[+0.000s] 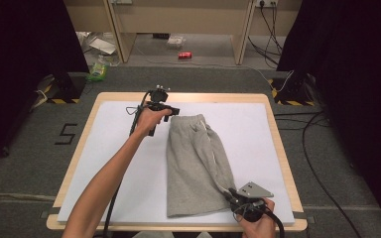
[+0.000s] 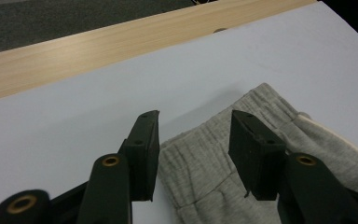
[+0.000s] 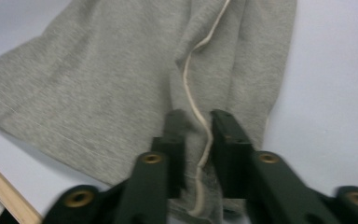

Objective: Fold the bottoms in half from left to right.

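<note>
Grey shorts [image 1: 193, 163] with a cream side stripe lie flat on the white sheet [image 1: 124, 148], waistband at the far end. My left gripper [image 1: 173, 113] is at the waistband's far left corner. In the left gripper view it [image 2: 196, 116] stands open, its jaws straddling the ribbed waistband [image 2: 205, 186] without closing on it. My right gripper [image 1: 229, 194] is at the near right hem corner. In the right gripper view its jaws [image 3: 198, 116] are nearly together, pinching a fold of the shorts [image 3: 98, 70] along the cream stripe [image 3: 205, 135].
The sheet covers a wooden table [image 1: 178, 96] whose rim shows all around. Bare sheet lies left and right of the shorts. On the floor beyond are a red can [image 1: 184, 55], a green packet [image 1: 98, 71] and cables [image 1: 317, 148] at the right.
</note>
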A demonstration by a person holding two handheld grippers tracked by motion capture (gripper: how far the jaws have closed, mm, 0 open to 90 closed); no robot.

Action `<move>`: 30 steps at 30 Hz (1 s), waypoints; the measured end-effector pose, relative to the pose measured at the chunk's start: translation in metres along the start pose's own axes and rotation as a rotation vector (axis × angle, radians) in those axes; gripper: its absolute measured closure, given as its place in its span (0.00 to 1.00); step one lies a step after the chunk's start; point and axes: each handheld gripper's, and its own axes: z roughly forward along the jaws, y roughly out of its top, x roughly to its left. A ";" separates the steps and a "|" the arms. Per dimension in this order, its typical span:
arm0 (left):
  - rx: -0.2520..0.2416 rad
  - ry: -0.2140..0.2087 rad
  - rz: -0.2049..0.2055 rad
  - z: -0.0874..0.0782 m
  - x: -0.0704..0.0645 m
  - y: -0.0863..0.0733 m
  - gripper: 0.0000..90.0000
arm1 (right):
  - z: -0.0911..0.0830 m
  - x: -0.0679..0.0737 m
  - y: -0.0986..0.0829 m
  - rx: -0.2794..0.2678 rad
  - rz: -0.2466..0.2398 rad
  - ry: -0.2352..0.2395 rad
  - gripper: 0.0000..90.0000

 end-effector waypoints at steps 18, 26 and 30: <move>-0.014 -0.043 -0.035 -0.011 0.024 -0.044 0.53 | -0.012 -0.039 0.012 -0.071 0.122 -0.083 0.64; -0.019 -0.077 -0.028 -0.012 0.016 -0.057 0.50 | 0.033 -0.056 0.069 -0.072 0.103 0.030 0.56; -0.017 -0.074 -0.002 -0.015 0.013 -0.062 0.47 | 0.064 -0.061 0.087 -0.053 0.093 0.024 0.54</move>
